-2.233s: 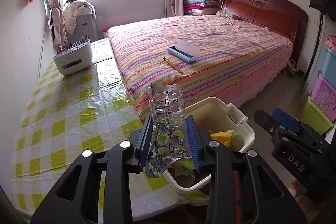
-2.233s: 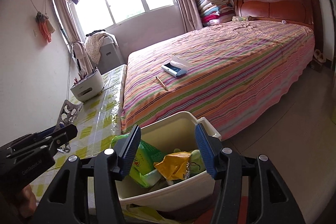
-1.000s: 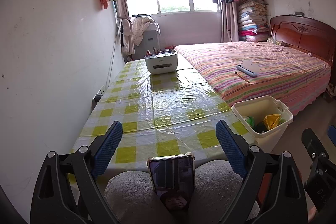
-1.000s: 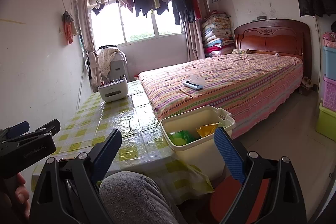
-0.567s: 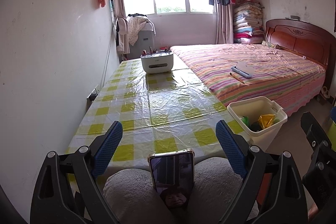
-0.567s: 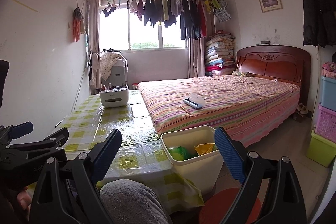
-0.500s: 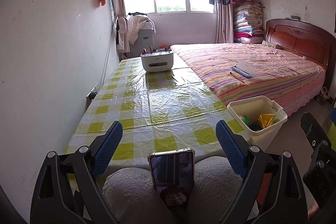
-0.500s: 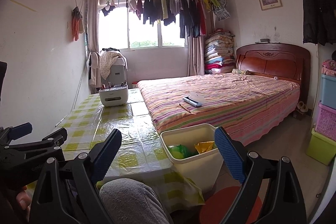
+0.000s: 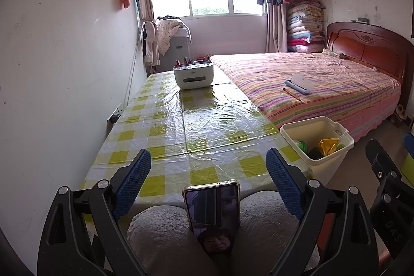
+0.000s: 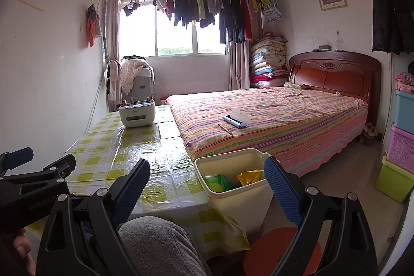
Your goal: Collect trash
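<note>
Beside the table (image 9: 212,120), at its right corner, the cream bin (image 9: 333,164) stands on the floor with green and yellow trash (image 10: 248,177) inside it. Your left gripper (image 9: 208,185) and your right gripper (image 10: 207,192) both have the jaws wide apart and hold nothing; they rest low above your knees. No loose trash shows on the checked cloth, so the collecting looks finished. For the next move, I think you only check the table; the phone (image 9: 212,208) between your knees is not trash.
</note>
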Demonstrator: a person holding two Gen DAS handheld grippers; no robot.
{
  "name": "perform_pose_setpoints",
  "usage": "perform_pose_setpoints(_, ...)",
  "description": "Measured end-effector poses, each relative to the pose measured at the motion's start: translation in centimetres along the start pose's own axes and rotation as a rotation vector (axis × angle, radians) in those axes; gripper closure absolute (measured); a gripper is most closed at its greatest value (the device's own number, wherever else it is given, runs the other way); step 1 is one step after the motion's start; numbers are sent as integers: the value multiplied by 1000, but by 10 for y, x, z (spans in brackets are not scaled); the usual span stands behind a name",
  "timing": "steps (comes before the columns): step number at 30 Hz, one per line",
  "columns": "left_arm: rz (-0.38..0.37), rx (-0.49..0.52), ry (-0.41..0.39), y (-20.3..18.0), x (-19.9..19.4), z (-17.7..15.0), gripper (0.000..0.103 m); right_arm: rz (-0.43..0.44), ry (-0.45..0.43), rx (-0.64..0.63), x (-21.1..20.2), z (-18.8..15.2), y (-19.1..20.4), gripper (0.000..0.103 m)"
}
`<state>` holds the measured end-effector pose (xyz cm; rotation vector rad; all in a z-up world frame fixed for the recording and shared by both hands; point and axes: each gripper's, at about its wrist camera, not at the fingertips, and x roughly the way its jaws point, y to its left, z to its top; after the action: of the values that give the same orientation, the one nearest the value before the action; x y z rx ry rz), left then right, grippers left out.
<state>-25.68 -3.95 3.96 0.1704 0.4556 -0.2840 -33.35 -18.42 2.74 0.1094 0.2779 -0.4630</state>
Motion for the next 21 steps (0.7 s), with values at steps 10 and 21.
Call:
perform_pose_setpoints(10,-6,-10,5,5,-3,-2,14,7,9,-15,5,2,4,16)
perform_pose_setpoints(21,-18,-34,11,11,-4,-4,14,17,16,-42,10,4,11,16)
